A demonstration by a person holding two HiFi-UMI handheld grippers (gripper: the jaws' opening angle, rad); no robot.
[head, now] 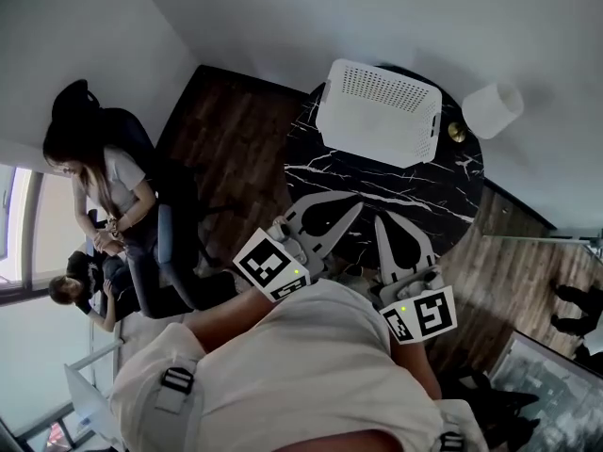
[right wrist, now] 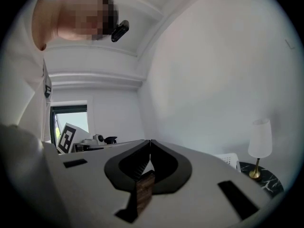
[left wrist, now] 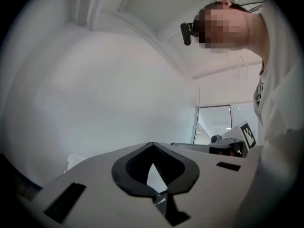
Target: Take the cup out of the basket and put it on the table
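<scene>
A lamp with a white shade stood on a small brass base. Far to the lamp's left, across dark wood floor, a person in a white top sat in a black chair, head bowed. Farther from the lamp, below that chair, a second person sat low. Well below the lamp, to its right, were dark shoes.

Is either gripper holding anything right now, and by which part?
Nothing is held. The left gripper and the right gripper each have their fingers closed together with nothing between them, short of the white basket.
</scene>
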